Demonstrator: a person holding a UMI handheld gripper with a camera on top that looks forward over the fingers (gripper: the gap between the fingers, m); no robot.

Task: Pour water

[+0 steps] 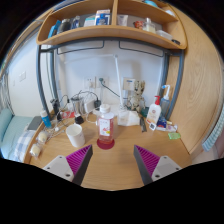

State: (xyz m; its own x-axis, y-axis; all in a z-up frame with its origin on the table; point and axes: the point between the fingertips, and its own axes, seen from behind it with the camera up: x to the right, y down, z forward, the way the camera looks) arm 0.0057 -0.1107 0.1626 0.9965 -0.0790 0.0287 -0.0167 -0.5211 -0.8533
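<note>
Approaching a cluttered wooden desk [112, 160], the gripper [110, 162] hovers with its fingers spread wide and nothing between them, the purple pads [149, 158] facing inward. Just ahead of the fingers, near the desk's middle, stands a clear lidded bottle with a red label [105, 127], probably the vessel to pour from, though its water level cannot be read at this range. A white mug [76, 134] stands just beside it to the left, upright and apart from it; whether it holds anything is hidden. Farther right sits a white bottle with a red cap [153, 112], and an electric kettle [131, 92] stands by the wall beyond. A shelf [110, 33] above carries assorted items. To do the step well, the gripper should advance centred on the bottle, fingers level with its mid-body below the lid, closing only once both pads flank it squarely, so the later tilt toward the mug stays controlled.
</note>
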